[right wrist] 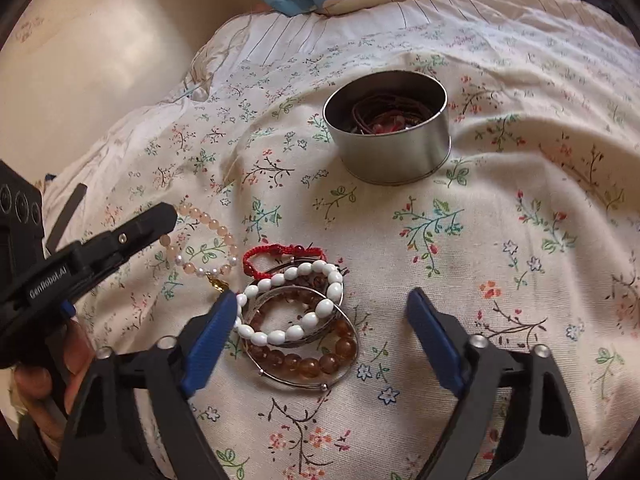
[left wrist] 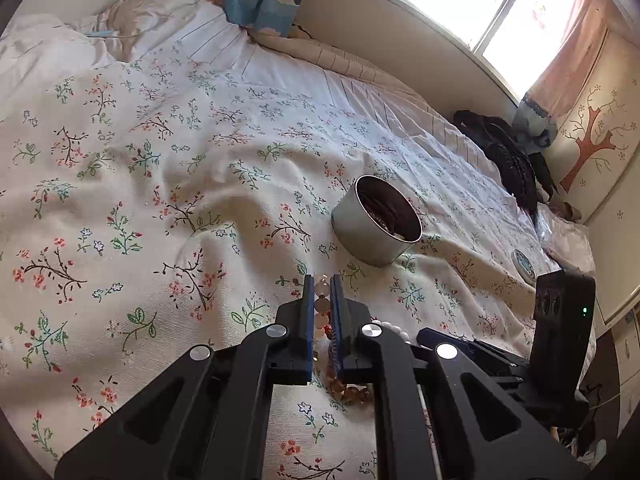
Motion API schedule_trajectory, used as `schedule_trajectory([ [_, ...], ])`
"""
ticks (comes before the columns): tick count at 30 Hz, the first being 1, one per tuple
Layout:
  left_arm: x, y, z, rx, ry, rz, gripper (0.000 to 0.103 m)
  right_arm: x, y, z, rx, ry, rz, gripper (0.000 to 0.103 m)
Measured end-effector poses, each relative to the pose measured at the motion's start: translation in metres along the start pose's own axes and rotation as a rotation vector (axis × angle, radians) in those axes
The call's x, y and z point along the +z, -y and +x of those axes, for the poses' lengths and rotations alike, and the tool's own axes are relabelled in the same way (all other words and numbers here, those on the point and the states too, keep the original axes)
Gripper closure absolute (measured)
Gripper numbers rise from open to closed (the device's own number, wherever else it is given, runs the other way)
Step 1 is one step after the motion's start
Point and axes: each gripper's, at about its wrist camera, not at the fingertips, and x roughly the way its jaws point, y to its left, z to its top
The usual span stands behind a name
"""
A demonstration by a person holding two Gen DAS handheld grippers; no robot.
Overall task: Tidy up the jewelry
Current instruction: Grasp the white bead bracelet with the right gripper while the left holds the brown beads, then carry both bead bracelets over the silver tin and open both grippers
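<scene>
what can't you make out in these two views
- Tin contents: left wrist view, near wall hides most; right wrist view shows only dark cords and red bits.
- Pink bead bracelet: left gripper covers its left part.
- Amber bead bracelet: white bead bracelet overlaps it.

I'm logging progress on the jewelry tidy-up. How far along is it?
Partly done. The round tin already holds some dark cords and red pieces. In hand: the left gripper is shut on the pale pink bead bracelet. Left on the bedspread: the white bead bracelet, amber bead bracelet, red cord bracelet and a silver bangle, with the right gripper open around them.
</scene>
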Motion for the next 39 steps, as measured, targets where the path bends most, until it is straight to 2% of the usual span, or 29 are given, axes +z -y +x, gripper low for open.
schedule_trajectory([
  [4, 0.000, 0.000, 0.003, 0.001, -0.012, 0.003, 0.096, 0.004, -0.003, 0.011, 0.010, -0.030, -0.009, 0.065],
  [5, -0.001, 0.001, 0.003, 0.002, -0.014, 0.004, 0.096, 0.004, -0.005, 0.012, -0.004, -0.029, -0.022, 0.078],
  [6, -0.001, 0.001, 0.003, 0.004, -0.014, 0.006, 0.096, 0.004, -0.008, 0.009, 0.001, -0.018, -0.035, 0.086],
  [8, -0.002, 0.002, 0.003, 0.006, -0.014, 0.010, 0.096, 0.004, -0.012, 0.000, 0.007, 0.017, -0.054, 0.091],
  [17, -0.002, 0.006, 0.001, 0.013, -0.002, 0.032, 0.096, 0.005, 0.001, -0.031, 0.045, 0.127, -0.008, 0.091],
  [19, -0.003, 0.007, 0.001, 0.012, -0.004, 0.038, 0.096, 0.004, 0.006, -0.026, 0.017, 0.099, 0.021, 0.091],
  [21, -0.003, 0.008, 0.001, 0.012, -0.005, 0.041, 0.096, 0.001, 0.014, -0.015, -0.046, 0.035, 0.038, 0.091],
  [22, -0.003, 0.008, 0.001, 0.011, -0.004, 0.043, 0.096, 0.000, 0.016, -0.010, -0.073, 0.013, 0.041, 0.089],
  [24, -0.003, 0.008, 0.001, 0.011, -0.005, 0.044, 0.096, 0.002, 0.017, -0.005, -0.054, 0.001, 0.043, 0.073],
  [26, -0.003, 0.008, 0.000, 0.011, -0.003, 0.043, 0.096, 0.004, 0.017, -0.001, -0.040, -0.004, 0.051, 0.065],
  [29, -0.003, 0.008, 0.001, 0.011, -0.003, 0.043, 0.096, 0.006, 0.024, 0.003, -0.005, -0.012, 0.086, 0.063],
  [31, -0.003, 0.008, 0.000, 0.011, -0.003, 0.045, 0.096, 0.005, 0.031, 0.003, 0.020, -0.010, 0.120, 0.077],
  [32, -0.003, 0.008, 0.000, 0.012, -0.002, 0.046, 0.096, 0.004, 0.034, 0.002, 0.038, -0.006, 0.138, 0.093],
  [39, -0.001, 0.006, -0.005, 0.000, 0.021, 0.036, 0.096, 0.006, 0.040, -0.028, 0.189, 0.128, 0.197, 0.095],
])
